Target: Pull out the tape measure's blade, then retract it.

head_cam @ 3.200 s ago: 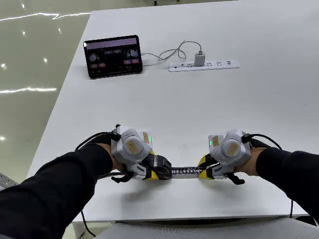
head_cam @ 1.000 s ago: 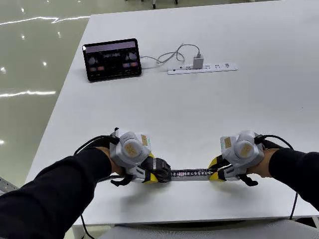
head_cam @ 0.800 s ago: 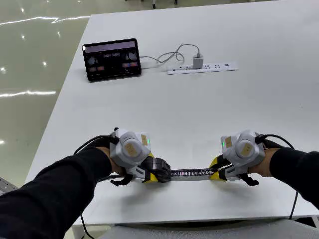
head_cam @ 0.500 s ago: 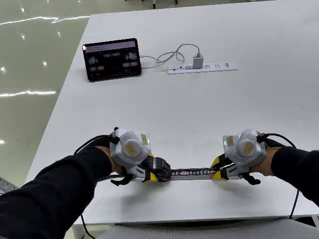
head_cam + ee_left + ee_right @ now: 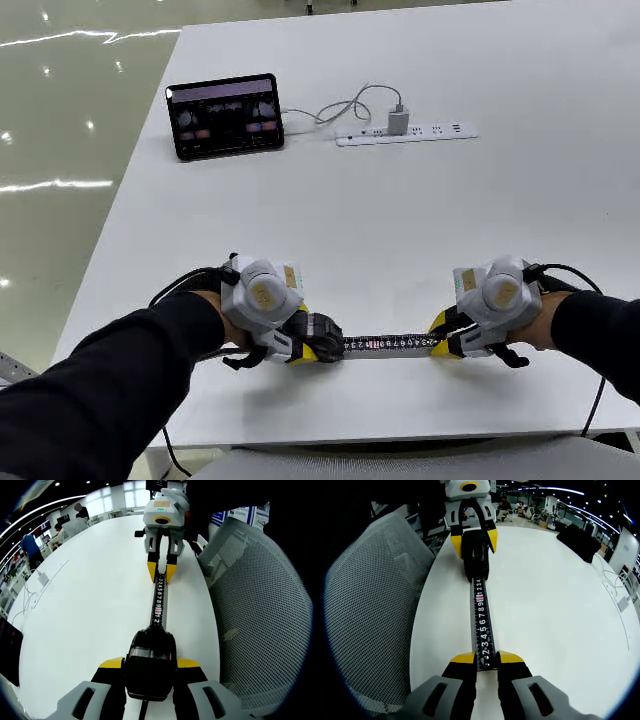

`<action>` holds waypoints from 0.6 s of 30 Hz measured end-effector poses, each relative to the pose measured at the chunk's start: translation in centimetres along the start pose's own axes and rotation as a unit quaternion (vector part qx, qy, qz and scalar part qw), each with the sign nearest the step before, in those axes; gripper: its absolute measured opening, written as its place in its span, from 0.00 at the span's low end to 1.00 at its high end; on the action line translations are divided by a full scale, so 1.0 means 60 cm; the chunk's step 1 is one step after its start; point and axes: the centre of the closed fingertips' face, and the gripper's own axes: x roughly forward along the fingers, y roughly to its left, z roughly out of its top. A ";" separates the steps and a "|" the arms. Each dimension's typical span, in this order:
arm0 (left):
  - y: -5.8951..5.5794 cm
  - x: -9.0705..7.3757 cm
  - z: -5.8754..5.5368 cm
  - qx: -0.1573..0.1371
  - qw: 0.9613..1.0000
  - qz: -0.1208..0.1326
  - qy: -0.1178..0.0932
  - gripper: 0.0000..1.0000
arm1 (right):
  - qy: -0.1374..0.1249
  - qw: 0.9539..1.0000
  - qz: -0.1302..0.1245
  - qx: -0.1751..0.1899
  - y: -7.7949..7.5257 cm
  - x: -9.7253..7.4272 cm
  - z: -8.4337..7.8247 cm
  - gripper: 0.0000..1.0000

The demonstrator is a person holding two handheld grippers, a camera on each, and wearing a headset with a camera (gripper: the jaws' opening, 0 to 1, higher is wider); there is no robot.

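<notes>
The left gripper [image 5: 150,666] has its two yellow-tipped jaws pressed against the sides of the one black plastic tape measure case [image 5: 150,657], which sits on the white table [image 5: 400,220] near its front edge. The right gripper [image 5: 487,660] pinches the free end of the case's single pale metal blade [image 5: 481,625] between its two yellow tips. The blade runs straight and flat along the tabletop from case to right gripper, its black numerals and one red mark facing up. In each gripper view the other gripper faces back from the far end of the blade. A grey mesh chair back [image 5: 260,605] stands just off the table's front edge. At the far side lie one dark tablet [image 5: 225,113] with its screen lit and one white power strip [image 5: 430,131]. The strip carries one white plug [image 5: 399,121], and one white cable [image 5: 335,107] runs from there to the tablet.
</notes>
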 end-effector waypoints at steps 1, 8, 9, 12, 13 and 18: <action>0.000 0.000 0.000 0.000 1.000 -0.001 0.000 0.32 | 0.000 1.000 0.000 0.001 0.000 -0.001 -0.001 0.11; 0.000 0.000 0.001 0.000 1.000 0.000 0.000 0.32 | 0.002 1.000 -0.001 0.002 -0.001 -0.005 -0.006 0.11; 0.000 0.000 0.001 -0.001 1.000 0.000 0.000 0.32 | 0.003 1.000 -0.001 0.002 -0.002 -0.006 -0.007 0.11; 0.000 0.000 0.001 -0.001 1.000 0.000 0.000 0.32 | 0.004 1.000 -0.002 0.001 -0.002 -0.007 -0.009 0.11; 0.000 0.000 0.001 -0.001 1.000 0.000 0.000 0.32 | 0.003 1.000 -0.002 0.004 -0.003 -0.007 -0.010 0.11; 0.000 0.000 0.000 -0.001 1.000 0.000 0.001 0.32 | 0.004 1.000 -0.001 0.003 -0.004 -0.009 -0.012 0.11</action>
